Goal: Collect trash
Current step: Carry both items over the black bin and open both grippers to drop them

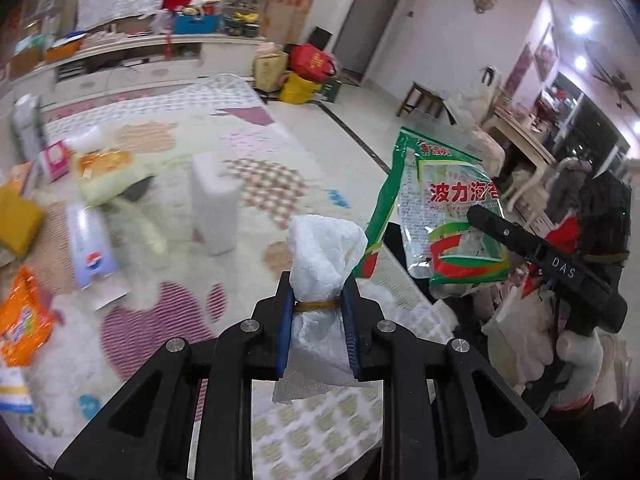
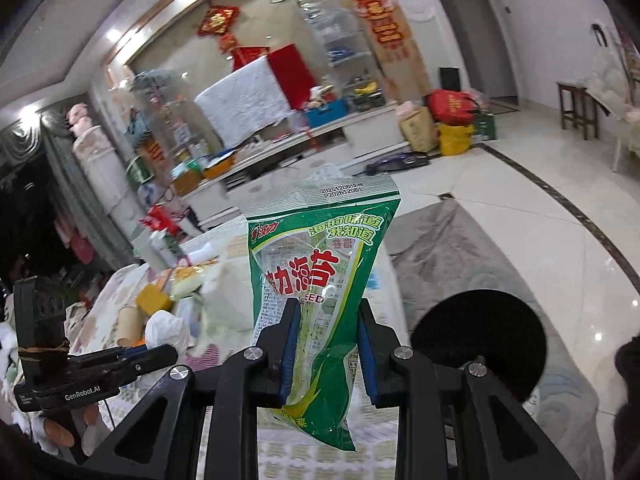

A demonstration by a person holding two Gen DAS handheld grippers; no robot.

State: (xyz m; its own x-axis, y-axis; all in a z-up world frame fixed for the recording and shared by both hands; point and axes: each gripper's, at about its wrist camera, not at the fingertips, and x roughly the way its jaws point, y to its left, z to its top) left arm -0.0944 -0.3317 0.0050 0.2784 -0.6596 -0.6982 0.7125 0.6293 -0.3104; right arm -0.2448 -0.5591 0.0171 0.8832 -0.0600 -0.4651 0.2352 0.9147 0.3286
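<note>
A black round bin (image 2: 478, 344) sits on the floor just right of the patterned table (image 1: 320, 432). The right gripper (image 2: 327, 320) clamps a green seaweed packet (image 2: 320, 264), long axis upright, and looks nearer the bin. The left gripper (image 1: 316, 308), farther left, pinches 1 crumpled white plastic wad (image 1: 322, 256).

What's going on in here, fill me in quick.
A person is collecting trash with a handheld gripper in each hand. The left gripper is shut on a crumpled white plastic bag tied with a rubber band. The right gripper is shut on a green seaweed snack packet, held up in the air. More litter, including an orange snack bag, lies on the patterned cloth. A black round bin opening shows beside the right gripper.
</note>
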